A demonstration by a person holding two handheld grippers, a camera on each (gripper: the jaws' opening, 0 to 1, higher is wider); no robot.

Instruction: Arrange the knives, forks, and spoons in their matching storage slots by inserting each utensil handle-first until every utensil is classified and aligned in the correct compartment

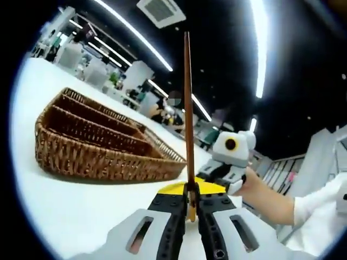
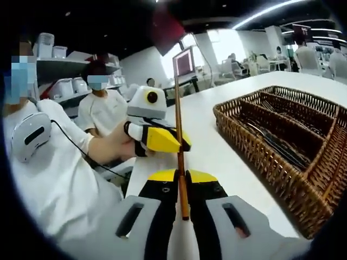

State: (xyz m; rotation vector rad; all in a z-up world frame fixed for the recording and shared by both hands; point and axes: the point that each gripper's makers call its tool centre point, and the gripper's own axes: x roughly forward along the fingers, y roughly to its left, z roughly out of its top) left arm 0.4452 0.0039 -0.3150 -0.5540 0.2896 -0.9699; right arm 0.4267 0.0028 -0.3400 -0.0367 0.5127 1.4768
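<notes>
Both tools, left [image 1: 190,201] and right [image 2: 182,196], clench one upright brown stick [image 1: 187,108]; wicker tray [image 1: 97,146] at ten o'clock on white table [image 1: 65,211].

One wicker basket [image 2: 255,146], one brown stick [image 1: 187,108], two grippers [image 1: 191,214].

bare table [image 1: 70,211] beside basket [image 1: 97,157]
</notes>
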